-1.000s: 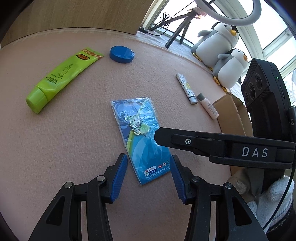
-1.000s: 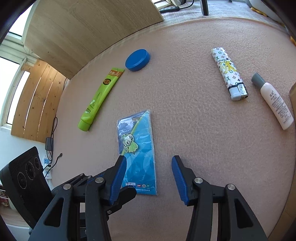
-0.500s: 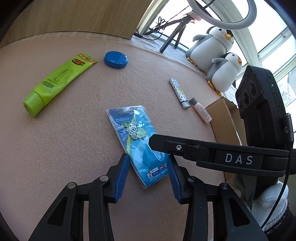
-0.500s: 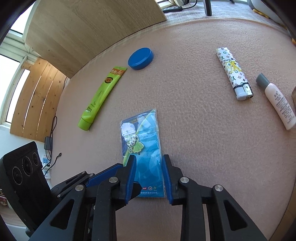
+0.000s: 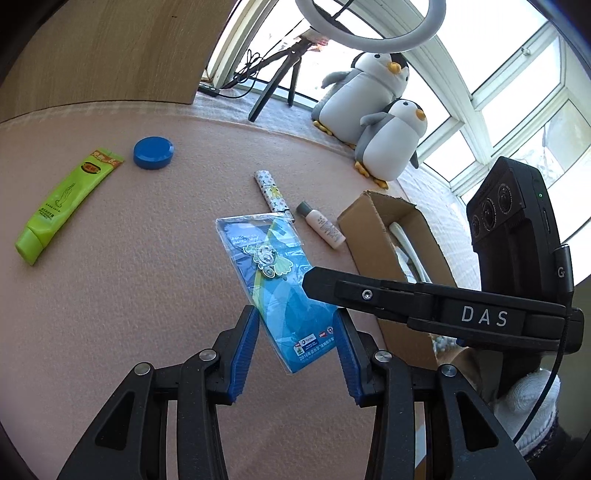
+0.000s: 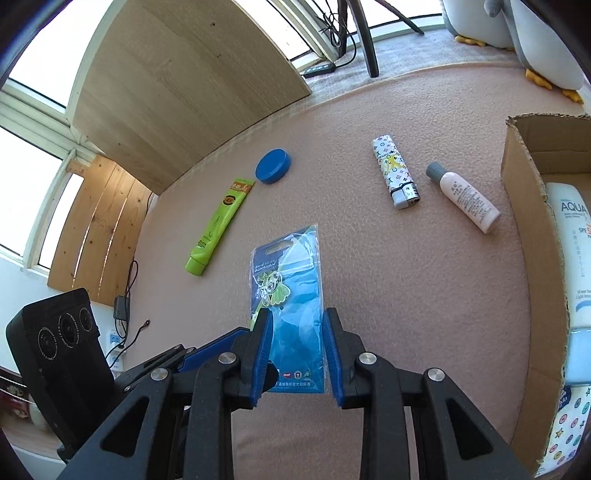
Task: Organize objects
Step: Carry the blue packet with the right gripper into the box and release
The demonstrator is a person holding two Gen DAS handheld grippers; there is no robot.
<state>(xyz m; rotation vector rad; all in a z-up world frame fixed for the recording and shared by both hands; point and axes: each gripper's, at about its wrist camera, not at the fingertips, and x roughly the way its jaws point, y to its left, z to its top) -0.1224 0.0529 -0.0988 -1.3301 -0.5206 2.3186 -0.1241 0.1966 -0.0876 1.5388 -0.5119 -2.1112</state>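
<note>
Blue packet [image 6: 291, 295], lifted off the tabletop [image 6: 369, 277], is pinched by right tool [image 6: 297, 354] and left tool [image 5: 295, 347]; box [image 6: 517, 221] at three o'clock holds little; four items remain.

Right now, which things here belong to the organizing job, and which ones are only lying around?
Part of the job:
- blue badge packet, gripped by the right gripper and the left gripper
- cardboard box
- green tube
- blue lid
- lighter
- small white bottle

Just lying about:
- plush penguins
- ring light
- wooden board
</note>
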